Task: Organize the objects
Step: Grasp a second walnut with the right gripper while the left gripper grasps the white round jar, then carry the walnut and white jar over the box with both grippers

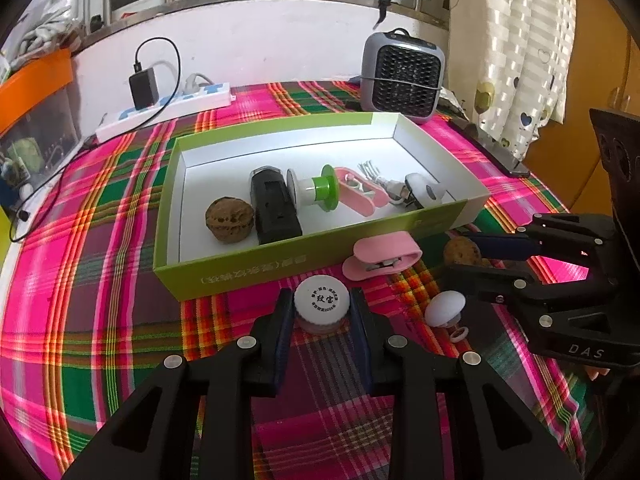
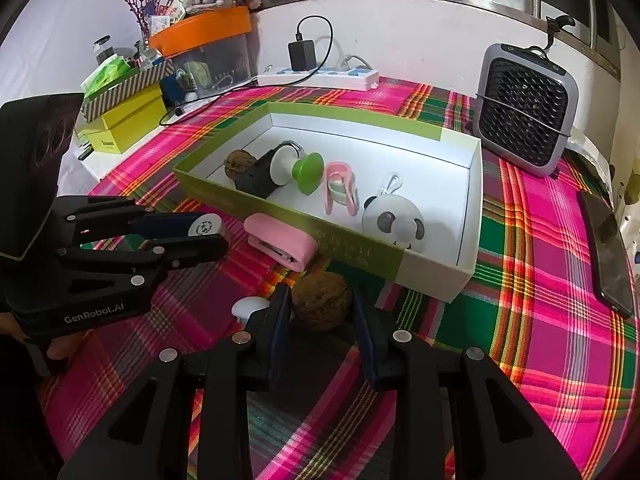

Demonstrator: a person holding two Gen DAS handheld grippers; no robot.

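Note:
My left gripper (image 1: 321, 300) is shut on a small white-capped jar (image 1: 322, 307) standing on the plaid cloth just in front of the green box (image 1: 280, 268). My right gripper (image 2: 318, 300) is shut on a brown walnut (image 2: 322, 306) on the cloth near the box's front wall (image 2: 280, 210). A pink stapler (image 1: 380, 258) and a white mushroom-shaped piece (image 1: 444, 308) lie between the two grippers. Inside the box lie another walnut (image 1: 230, 220), a black block (image 1: 276, 208), a green-and-white piece (image 1: 320, 192), a pink clip (image 1: 360, 194) and a panda-faced item (image 2: 394, 222).
A grey grilled fan (image 1: 402, 80) stands behind the box at the right. A white power strip (image 1: 168, 110) with a black charger lies at the back left. A dark phone (image 2: 610, 256) lies at the table's right edge. Yellow boxes (image 2: 124, 124) are stacked at the left.

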